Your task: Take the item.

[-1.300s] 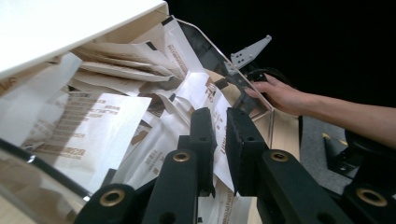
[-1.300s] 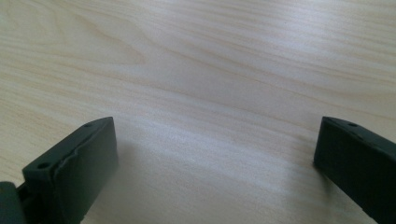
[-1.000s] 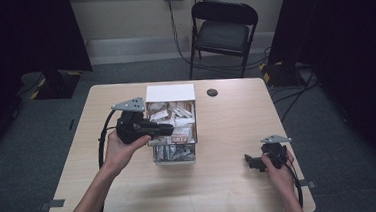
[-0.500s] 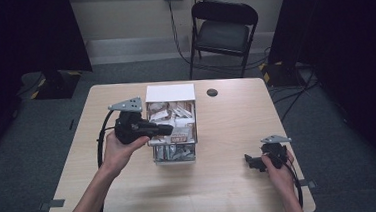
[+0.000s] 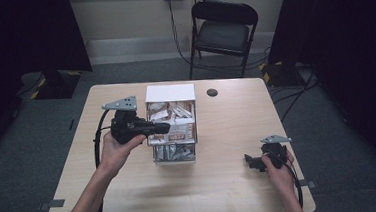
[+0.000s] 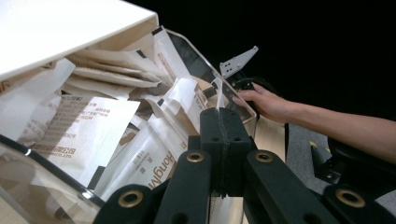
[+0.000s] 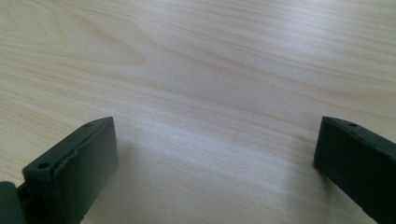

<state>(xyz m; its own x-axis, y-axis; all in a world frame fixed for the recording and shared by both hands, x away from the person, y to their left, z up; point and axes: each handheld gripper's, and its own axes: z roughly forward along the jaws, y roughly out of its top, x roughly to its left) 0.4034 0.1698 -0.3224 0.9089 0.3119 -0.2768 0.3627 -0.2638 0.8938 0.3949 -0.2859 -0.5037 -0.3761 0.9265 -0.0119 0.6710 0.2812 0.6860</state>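
A clear box (image 5: 174,156) with a white lid (image 5: 170,92) stands mid-table, full of white and tan paper packets (image 6: 88,135). My left gripper (image 5: 166,127) reaches level over the box from its left. Its jaws are pressed together, and the thin edge of a white packet (image 6: 217,93) sticks out from between the tips. My right gripper (image 5: 250,161) rests on the table (image 5: 227,128) near the front right corner, pointing left. In the right gripper view its fingers (image 7: 74,168) stand wide apart over bare wood with nothing between them.
A small black disc (image 5: 212,92) lies on the table behind and to the right of the box. A black folding chair (image 5: 223,31) stands beyond the far edge. Cables trail off both grippers toward the person.
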